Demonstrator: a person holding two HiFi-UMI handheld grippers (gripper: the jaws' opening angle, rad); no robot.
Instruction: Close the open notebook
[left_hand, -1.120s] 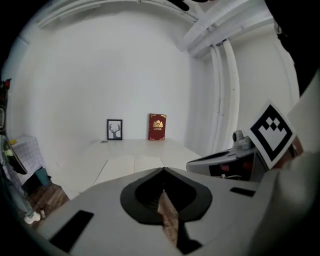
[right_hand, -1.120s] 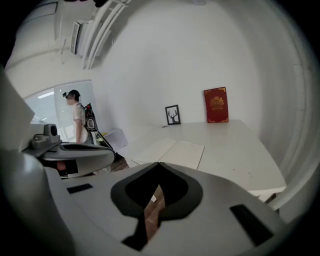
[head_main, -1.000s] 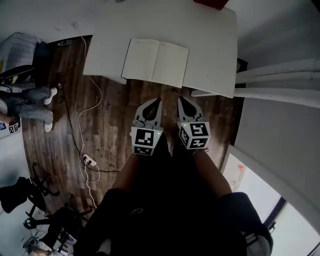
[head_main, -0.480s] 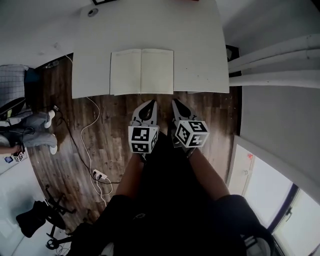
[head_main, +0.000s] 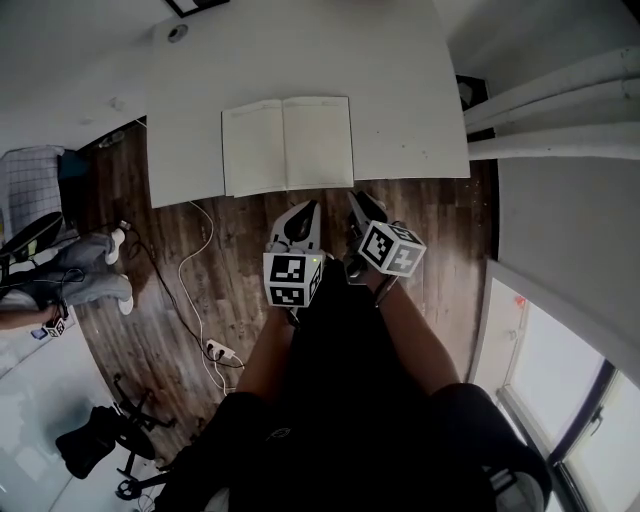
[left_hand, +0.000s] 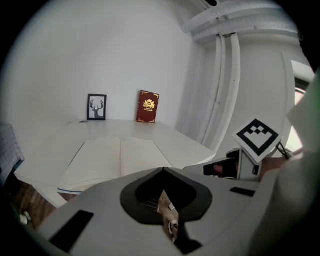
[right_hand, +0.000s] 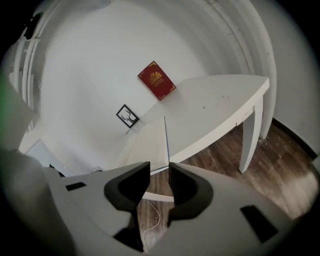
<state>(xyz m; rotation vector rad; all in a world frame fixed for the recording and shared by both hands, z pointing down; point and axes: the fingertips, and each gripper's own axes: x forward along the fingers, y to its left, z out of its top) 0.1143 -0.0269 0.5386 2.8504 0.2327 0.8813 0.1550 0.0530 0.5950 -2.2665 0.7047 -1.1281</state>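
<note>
Lying open, the notebook (head_main: 287, 145) sat untouched at the near edge of the white table (head_main: 400, 80), while just short of it the right gripper (head_main: 360, 200) had rolled and its empty jaws were opening, likely to catch a cover, the left gripper (head_main: 304, 207) keeping its jaws closed.

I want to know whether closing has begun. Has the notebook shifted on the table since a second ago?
No. The notebook still lies open, its near edge along the near edge of the table, as before.
</note>
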